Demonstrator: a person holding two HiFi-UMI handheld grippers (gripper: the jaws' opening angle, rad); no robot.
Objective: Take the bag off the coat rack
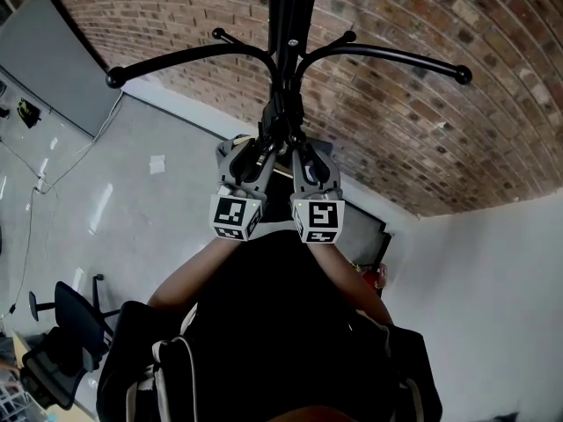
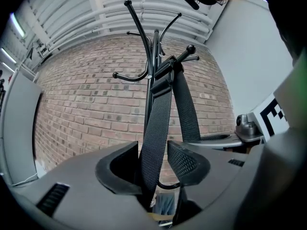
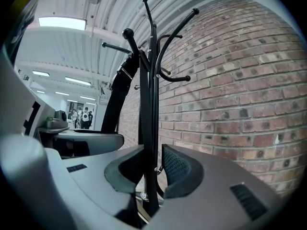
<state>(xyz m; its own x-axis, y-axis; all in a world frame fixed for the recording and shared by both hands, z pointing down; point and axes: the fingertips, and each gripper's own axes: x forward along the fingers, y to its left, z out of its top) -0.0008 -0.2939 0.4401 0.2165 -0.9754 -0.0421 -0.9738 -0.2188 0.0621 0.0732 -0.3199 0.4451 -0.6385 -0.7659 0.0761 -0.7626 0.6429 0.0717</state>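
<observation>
**Both tongs clamped on the strap, bag still hung on the rack**

We faced a curved-looking brick wall (image 1: 413,104) that filled the top of the head view, with a pale glossy floor (image 1: 132,200) to the left and a plain white wall (image 1: 493,306) to the right. A grey panel (image 1: 53,60) leaned at the upper left, and a black office chair (image 1: 66,323) stood at the lower left.

In front of the bricks rose the black coat rack (image 1: 283,25), its arms spreading out to ball tips. Our dark-sleeved arms (image 1: 189,280) reached up to its pole, one gripper on each side of it and the two just beside each other.

The left gripper (image 2: 154,164) was clenched on one run of the bag's black webbing strap (image 2: 160,114), which passed up between its ribbed pads. The right gripper (image 3: 149,169) was likewise closed on the other run, seen edge-on and lying close against the pole.

From both tongs the strap climbed to a hook (image 2: 190,48) near the rack's top and looped over it, so the bag hung from the rack. We could not make out the bag's body in any view; only its strap showed.
</observation>
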